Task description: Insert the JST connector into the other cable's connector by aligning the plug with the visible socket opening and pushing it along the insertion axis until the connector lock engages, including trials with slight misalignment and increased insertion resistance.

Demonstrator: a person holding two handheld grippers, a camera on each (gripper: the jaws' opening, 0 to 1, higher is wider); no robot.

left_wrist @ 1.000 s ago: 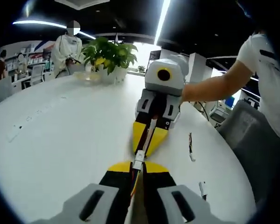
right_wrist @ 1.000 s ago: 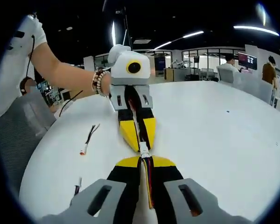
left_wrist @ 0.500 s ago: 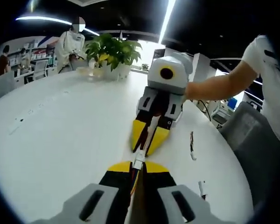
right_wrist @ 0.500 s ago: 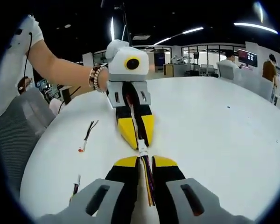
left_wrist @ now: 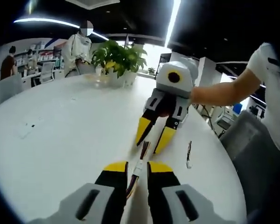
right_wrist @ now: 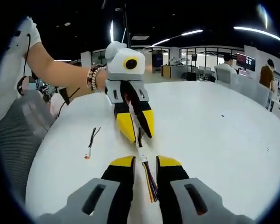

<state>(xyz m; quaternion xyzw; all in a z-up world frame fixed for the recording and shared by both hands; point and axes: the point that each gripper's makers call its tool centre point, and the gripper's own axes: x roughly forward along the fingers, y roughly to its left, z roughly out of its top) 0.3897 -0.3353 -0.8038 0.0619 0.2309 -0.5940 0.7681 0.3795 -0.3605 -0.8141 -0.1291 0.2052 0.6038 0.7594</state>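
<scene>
Where both claws gape, joined cables (right_wrist: 147, 171) rest on white table (left_wrist: 60, 130) — open-plan office (potted plant (left_wrist: 119, 58)).

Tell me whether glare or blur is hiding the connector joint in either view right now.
Left gripper view: ceiling strip lights glare up top, but the white connector on the table reads fairly sharp; fisheye bends the table edge. Right gripper view: connector and coloured wires are clear and evenly lit; the background is soft.

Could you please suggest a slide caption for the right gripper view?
Both grippers open over the white table, the joined cable lying between the right gripper and left gripper.
</scene>
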